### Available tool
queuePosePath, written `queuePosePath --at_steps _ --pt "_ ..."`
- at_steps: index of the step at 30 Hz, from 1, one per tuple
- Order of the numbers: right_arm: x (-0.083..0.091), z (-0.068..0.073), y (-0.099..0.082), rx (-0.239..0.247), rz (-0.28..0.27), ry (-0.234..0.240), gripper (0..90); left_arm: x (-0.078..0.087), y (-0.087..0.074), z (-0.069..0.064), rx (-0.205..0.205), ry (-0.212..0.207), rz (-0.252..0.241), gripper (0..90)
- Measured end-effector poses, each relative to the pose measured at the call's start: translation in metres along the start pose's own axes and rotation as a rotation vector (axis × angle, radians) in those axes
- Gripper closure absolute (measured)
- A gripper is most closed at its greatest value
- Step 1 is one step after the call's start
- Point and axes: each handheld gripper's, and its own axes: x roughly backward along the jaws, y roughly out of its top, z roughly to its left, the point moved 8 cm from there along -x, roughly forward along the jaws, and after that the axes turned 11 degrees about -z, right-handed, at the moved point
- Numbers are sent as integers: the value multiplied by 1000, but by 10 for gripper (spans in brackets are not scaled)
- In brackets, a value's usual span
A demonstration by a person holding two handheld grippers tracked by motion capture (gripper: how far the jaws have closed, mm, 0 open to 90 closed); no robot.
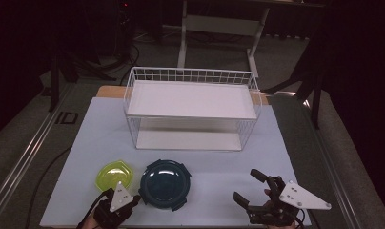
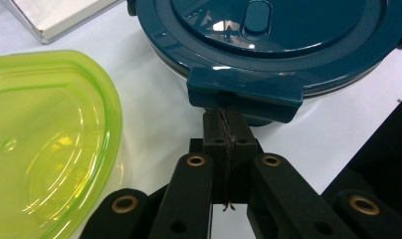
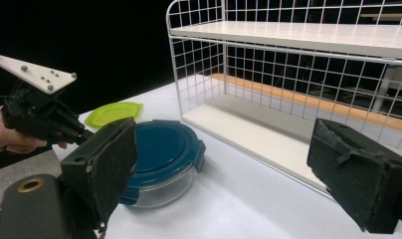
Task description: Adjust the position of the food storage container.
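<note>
No brand, label or other writing can be read on any of the things on the table.

The left gripper (image 1: 133,199) is low at the near edge of the white table (image 1: 276,157), at about 7 o'clock in the high view, with a hand (image 1: 93,219) behind it. Its grey three-cornered plate faces up and its jaws point toward 2 o'clock. In the left gripper view the two black jaws stand pressed together with nothing between them, and their tips are right under the latch tab (image 2: 244,92) of the dark teal lid (image 2: 268,30). Whether the tips touch the tab I cannot tell.

This lid sits on a round clear glass container (image 1: 164,183), which stands near the front of the table at 6 o'clock in the high view. Just beside it, at its 9 o'clock, lies a yellow-green plastic lid (image 1: 114,175); the two are close but apart.

The right gripper (image 1: 250,188) is at 5 o'clock in the high view, well apart from the container. Its jaws are spread wide and hold nothing, pointing toward 11 o'clock.

Behind, at 12 o'clock, stands a white wire rack (image 1: 190,107) with two white shelves.
</note>
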Motion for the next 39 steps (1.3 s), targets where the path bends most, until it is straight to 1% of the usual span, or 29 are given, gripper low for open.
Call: queuePosePath --at_steps 4,6,9,10,11,15,17,19,21,22,25,27,29,30,31,32,33,34,39 --pt "-1 0 -1 -3 1 4 119 -2 2 2 -7 8 5 891" --pt "-1 1 0 2 2 6 119 -4 3 4 1 5 5 892" --pt "-2 2 -1 -4 6 9 119 -7 6 5 9 9 9 892" --pt "-2 1 -1 -3 5 9 119 -9 7 4 10 12 9 892" --pt "-2 1 -2 -3 5 11 119 -10 8 4 -1 13 12 892" --pt "-3 2 -2 -1 6 16 119 -18 14 1 2 9 12 892" --pt "-3 2 -2 -2 9 18 119 -21 16 0 -6 11 18 892" --pt "-3 2 -3 -6 10 19 119 -25 19 0 -5 14 20 892" --pt "-3 2 -3 -5 10 19 119 -29 22 1 7 13 16 892" --pt "-3 2 -3 -7 9 21 119 -31 23 2 5 14 17 892" --pt "-3 2 -3 -9 9 23 119 -37 27 2 16 5 9 892" --pt "-4 2 -3 -5 12 24 119 -40 29 2 7 10 12 893" --pt "-4 3 -3 -4 13 24 119 -39 31 3 4 6 16 892" --pt "-4 3 -3 -5 12 23 119 -37 33 5 18 0 7 892" --pt "-3 2 -3 -4 12 21 119 -36 35 6 20 6 -1 892" --pt "-3 2 -3 -6 10 21 119 -34 36 9 18 13 1 892" --pt "-3 2 -3 -9 6 21 119 -33 37 11 26 16 -1 892" --pt "-2 1 -3 -11 7 21 119 -33 37 11 31 15 7 892" --pt "-2 2 -3 -7 8 23 119 -38 32 3 31 -21 36 892"
